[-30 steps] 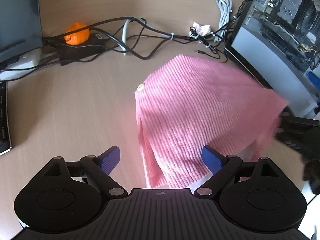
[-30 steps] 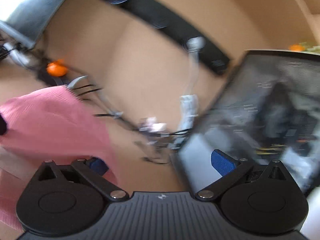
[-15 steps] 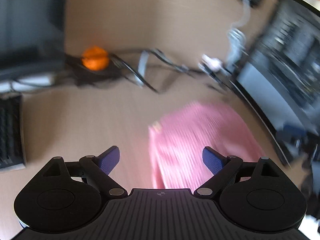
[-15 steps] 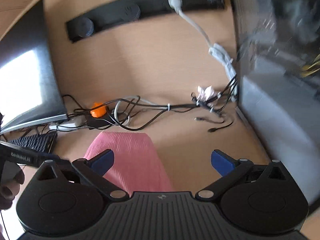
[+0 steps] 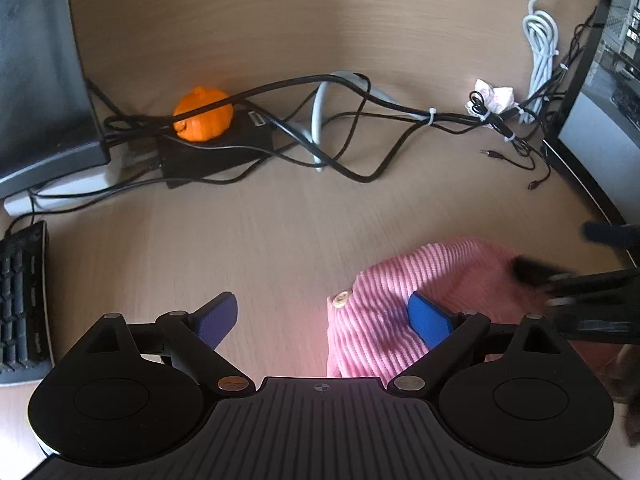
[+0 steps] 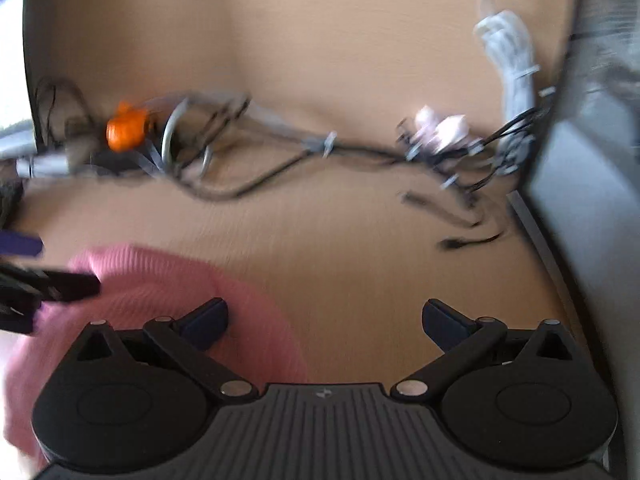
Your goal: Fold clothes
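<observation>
L tool (image 5: pixel 323 320): fingers spread wide, nothing pinched. Its blue pads (image 5: pixel 430 322) hang over bare worktop (image 5: pixel 280 240); the R-side pad overlaps the pink garment (image 5: pixel 384 312) in view, contact cannot tell.

Pink garment: ribbed knit, bunched in a mound on the worktop, just ahead and to the R of my L tool. Pale button (image 5: pixel 340 299) shows at its near L edge. From the R wrist view the same cloth (image 6: pixel 168 280) sits ahead-L of my R tool, running under its L finger; view badly blurred.

R tool (image 6: pixel 325 320): fingers spread apart, holding nothing. R finger over bare worktop. In the L wrist view it shows as a dark blurred shape at far R (image 5: pixel 592 292), its tip at the far R side of the garment; touching or not, cannot tell.

Beyond both tools, well apart from the cloth: tangle of black cables (image 5: pixel 360 120), orange object (image 5: pixel 203 114) on a black box (image 5: pixel 216 152), coiled white cable (image 5: pixel 540 40) far R. Keyboard (image 5: pixel 22 300) at L of L tool, monitor (image 5: pixel 40 80) far L. Grey case (image 6: pixel 592 180) to the R of R tool.
</observation>
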A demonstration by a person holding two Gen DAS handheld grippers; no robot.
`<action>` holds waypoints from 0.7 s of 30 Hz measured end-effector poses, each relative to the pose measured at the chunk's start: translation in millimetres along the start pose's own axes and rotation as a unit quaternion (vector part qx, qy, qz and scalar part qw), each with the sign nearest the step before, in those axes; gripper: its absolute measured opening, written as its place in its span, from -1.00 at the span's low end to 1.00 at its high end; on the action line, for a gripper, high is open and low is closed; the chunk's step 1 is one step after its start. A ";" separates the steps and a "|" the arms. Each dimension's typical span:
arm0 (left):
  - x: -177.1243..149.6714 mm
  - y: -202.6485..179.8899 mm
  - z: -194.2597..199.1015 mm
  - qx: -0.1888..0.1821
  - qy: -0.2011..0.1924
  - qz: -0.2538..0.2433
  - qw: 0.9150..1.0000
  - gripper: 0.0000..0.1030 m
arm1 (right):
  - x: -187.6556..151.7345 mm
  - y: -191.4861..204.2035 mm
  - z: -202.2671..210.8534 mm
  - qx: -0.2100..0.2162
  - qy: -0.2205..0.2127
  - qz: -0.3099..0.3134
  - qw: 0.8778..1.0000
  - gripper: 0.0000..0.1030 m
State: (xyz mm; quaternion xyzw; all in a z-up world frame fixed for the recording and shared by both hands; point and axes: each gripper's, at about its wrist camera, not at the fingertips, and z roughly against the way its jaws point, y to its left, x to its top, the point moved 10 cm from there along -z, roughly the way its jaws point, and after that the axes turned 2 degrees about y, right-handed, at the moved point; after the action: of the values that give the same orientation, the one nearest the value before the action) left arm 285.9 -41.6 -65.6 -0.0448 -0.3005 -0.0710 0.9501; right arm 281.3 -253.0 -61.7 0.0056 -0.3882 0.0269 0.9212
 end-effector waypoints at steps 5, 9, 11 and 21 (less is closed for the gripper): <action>0.7 1.6 -1.8 -0.009 0.000 0.003 1.000 0.89 | -21.1 6.5 32.8 0.065 -0.002 -0.032 0.997 1.00; 1.7 5.6 3.6 -0.036 -0.006 0.009 0.999 0.87 | -58.0 29.4 17.8 0.048 0.041 -0.013 0.998 1.00; -1.2 14.4 12.5 -0.062 -0.011 0.029 0.998 0.87 | -62.2 30.4 15.6 0.049 0.051 -0.048 0.996 1.00; -48.0 17.6 28.9 -0.217 0.021 0.082 0.973 0.87 | -41.1 -4.3 42.7 0.146 0.046 -0.147 0.977 1.00</action>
State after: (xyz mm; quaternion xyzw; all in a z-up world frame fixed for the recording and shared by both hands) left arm 233.6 -15.4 -70.4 -0.2728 -0.2535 -0.0576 0.9263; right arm 222.4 -260.5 -61.2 0.1959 -0.3324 -0.0520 0.9211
